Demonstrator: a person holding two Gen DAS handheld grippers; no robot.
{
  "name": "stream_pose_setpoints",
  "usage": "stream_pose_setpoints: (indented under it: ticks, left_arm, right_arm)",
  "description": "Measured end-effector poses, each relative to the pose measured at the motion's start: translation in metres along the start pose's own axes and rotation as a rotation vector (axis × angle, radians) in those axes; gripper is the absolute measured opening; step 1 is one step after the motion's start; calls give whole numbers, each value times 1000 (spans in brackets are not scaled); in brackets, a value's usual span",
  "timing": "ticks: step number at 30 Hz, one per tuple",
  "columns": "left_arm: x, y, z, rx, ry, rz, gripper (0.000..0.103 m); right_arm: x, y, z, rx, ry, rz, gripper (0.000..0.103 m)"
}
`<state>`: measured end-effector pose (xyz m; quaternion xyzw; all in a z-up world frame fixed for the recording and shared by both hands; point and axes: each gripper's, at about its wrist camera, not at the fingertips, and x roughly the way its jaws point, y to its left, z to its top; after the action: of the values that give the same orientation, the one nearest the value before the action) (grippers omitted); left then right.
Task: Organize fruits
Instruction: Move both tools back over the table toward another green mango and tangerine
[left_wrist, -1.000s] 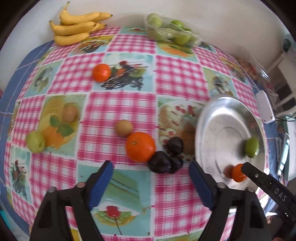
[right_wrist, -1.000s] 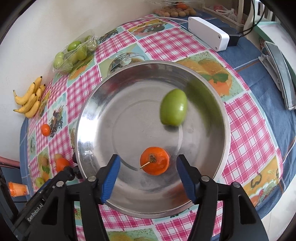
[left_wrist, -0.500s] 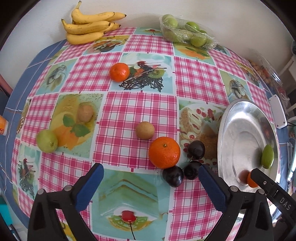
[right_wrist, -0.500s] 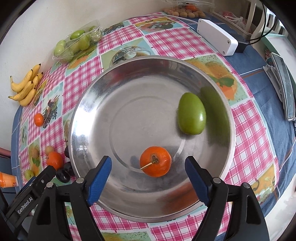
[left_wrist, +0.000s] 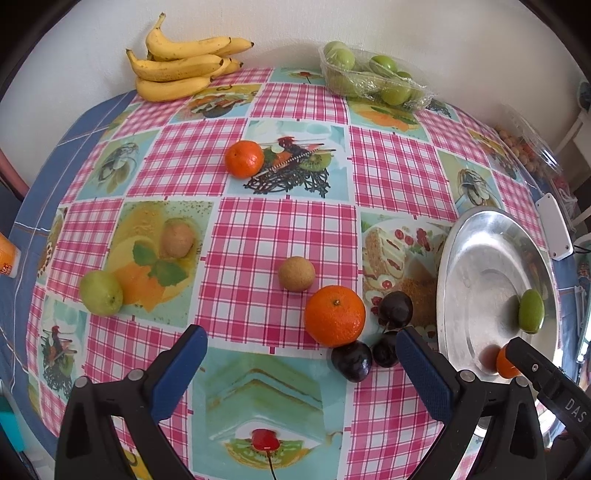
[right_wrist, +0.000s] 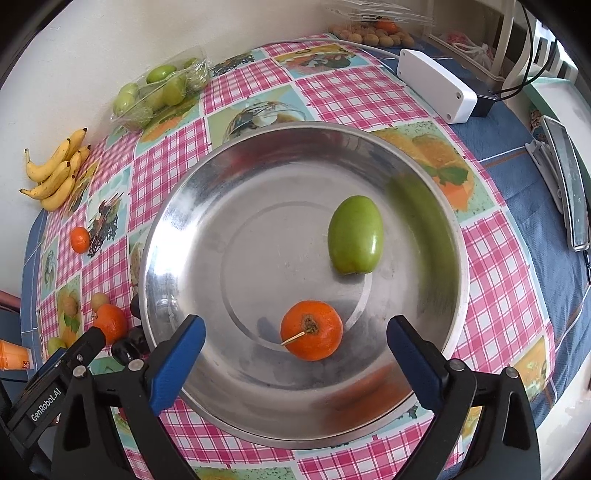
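Note:
A steel bowl (right_wrist: 177, 236) holds a green fruit (right_wrist: 355, 235) and a small orange (right_wrist: 311, 329); the bowl also shows in the left wrist view (left_wrist: 491, 225). My right gripper (right_wrist: 293, 354) is open and empty above the bowl's near side. My left gripper (left_wrist: 301, 365) is open and empty above the cloth. Just beyond it lie a large orange (left_wrist: 334, 315), three dark plums (left_wrist: 351, 360), a brown round fruit (left_wrist: 296, 273), a small orange (left_wrist: 244, 158), a kiwi (left_wrist: 178, 242) and a green fruit (left_wrist: 101, 297).
Bananas (left_wrist: 181, 68) and a wrapped tray of green fruit (left_wrist: 373, 75) sit at the far edge by the wall. A white box (right_wrist: 436, 85), a tray of nuts (right_wrist: 369, 35) and cables lie at the right. An orange bottle (left_wrist: 7, 258) stands at the left edge.
Both grippers have pulled back and up, jaws opened wider. The green fruit in the bowl rolled to the right and settled. The small orange stays put.

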<state>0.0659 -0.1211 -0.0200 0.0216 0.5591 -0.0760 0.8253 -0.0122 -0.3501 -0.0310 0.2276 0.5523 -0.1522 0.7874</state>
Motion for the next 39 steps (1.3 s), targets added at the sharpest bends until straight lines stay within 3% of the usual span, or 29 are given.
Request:
stream_pose_setpoints:
  ticks: [7,18,25,33,39]
  left_arm:
    - [-2,9,2,-24,-17,-15,103]
    - [-22,51,11,-89,-126,-38,103]
    - [-24,86,12,-132,-112,-65,103]
    - [-26,133,12,-214,-117,-3,103]
    - [-25,171,12,-311,-109,14,103]
  right_arm:
    - [-5,7,0,-19,-34,21,99]
    - [-8,49,-8,-107,-49,104,99]
    - [-5,82,-13,-178,-42,147,99]
    - [-4,126,-21,-274,-61,221,99]
    - [0,150,-24,-337,-68,231,99]
